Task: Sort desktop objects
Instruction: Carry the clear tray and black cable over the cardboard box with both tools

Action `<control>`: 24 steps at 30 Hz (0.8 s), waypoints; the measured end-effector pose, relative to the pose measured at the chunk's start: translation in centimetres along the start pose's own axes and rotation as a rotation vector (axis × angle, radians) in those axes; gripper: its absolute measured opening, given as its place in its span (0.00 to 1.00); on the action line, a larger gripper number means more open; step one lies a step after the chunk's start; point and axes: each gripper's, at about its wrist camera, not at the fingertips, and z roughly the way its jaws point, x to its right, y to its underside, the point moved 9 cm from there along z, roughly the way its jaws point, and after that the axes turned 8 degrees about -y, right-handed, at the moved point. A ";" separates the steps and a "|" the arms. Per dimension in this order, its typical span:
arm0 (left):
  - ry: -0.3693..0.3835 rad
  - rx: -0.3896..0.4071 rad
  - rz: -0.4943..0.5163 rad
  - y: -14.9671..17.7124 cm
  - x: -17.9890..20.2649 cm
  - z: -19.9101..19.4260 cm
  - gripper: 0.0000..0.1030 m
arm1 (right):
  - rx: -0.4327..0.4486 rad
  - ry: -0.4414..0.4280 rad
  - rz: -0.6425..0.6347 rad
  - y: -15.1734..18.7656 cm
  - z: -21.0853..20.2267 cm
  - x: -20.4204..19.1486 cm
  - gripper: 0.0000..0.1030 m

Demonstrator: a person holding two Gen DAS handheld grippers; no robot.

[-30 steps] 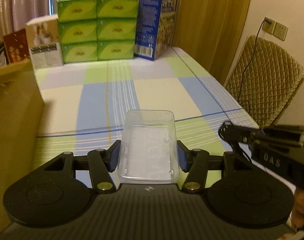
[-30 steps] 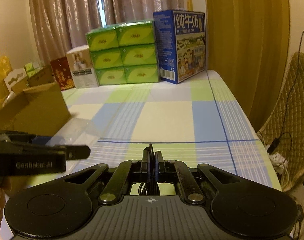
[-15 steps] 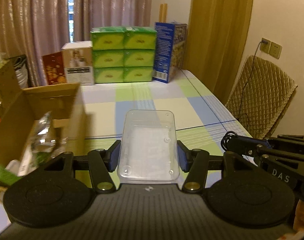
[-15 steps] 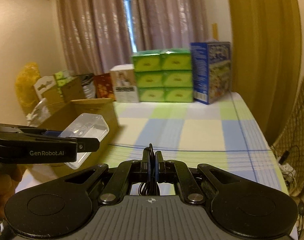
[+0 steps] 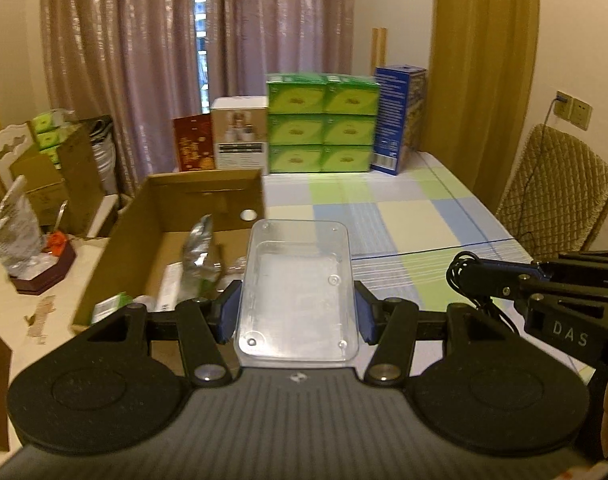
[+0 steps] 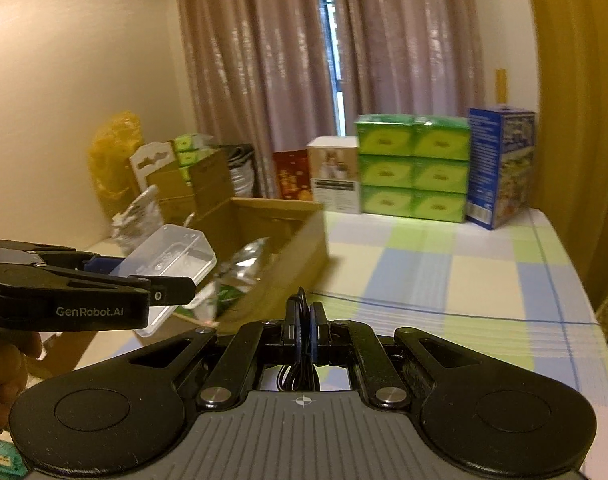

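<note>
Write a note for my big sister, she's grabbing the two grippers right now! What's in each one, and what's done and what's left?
Left gripper: shut on the clear plastic box, held in the air near the open cardboard box.
Right gripper: shut on a coiled black cable, above the checked tablecloth.
Done: both things are picked up; the cardboard box already holds a shiny bag and other bits.
Left: probably put the plastic box and the cable where they belong.
</note>
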 end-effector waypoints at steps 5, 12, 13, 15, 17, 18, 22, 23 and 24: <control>-0.041 0.001 -0.016 0.5 -3.2 -1.1 0.50 | -0.006 -0.042 -0.033 -0.5 1.4 -3.2 0.01; -0.083 0.002 -0.041 1.0 -6.8 -2.3 0.50 | -0.028 -0.094 -0.069 -0.9 3.8 -7.1 0.01; -0.088 0.001 -0.045 1.1 -7.3 -2.4 0.50 | -0.031 -0.099 -0.073 -0.9 4.0 -7.6 0.01; -0.096 0.000 -0.050 1.3 -8.1 -2.5 0.50 | -0.037 -0.110 -0.080 -0.9 4.7 -8.4 0.01; -0.106 -0.002 -0.057 1.4 -8.8 -2.5 0.50 | -0.043 -0.119 -0.087 -0.8 5.3 -9.2 0.01; -0.110 -0.004 -0.061 1.4 -9.3 -2.4 0.50 | -0.046 -0.123 -0.090 -0.8 5.6 -9.5 0.01; -0.127 -0.010 -0.071 1.6 -10.8 -2.3 0.50 | -0.058 -0.132 -0.093 -0.7 6.6 -10.1 0.01; -0.131 -0.012 -0.073 1.7 -11.2 -2.3 0.50 | -0.061 -0.131 -0.092 -0.7 6.9 -10.1 0.01; -0.135 -0.015 -0.075 1.7 -11.5 -2.2 0.50 | -0.063 -0.130 -0.091 -0.7 7.1 -10.1 0.01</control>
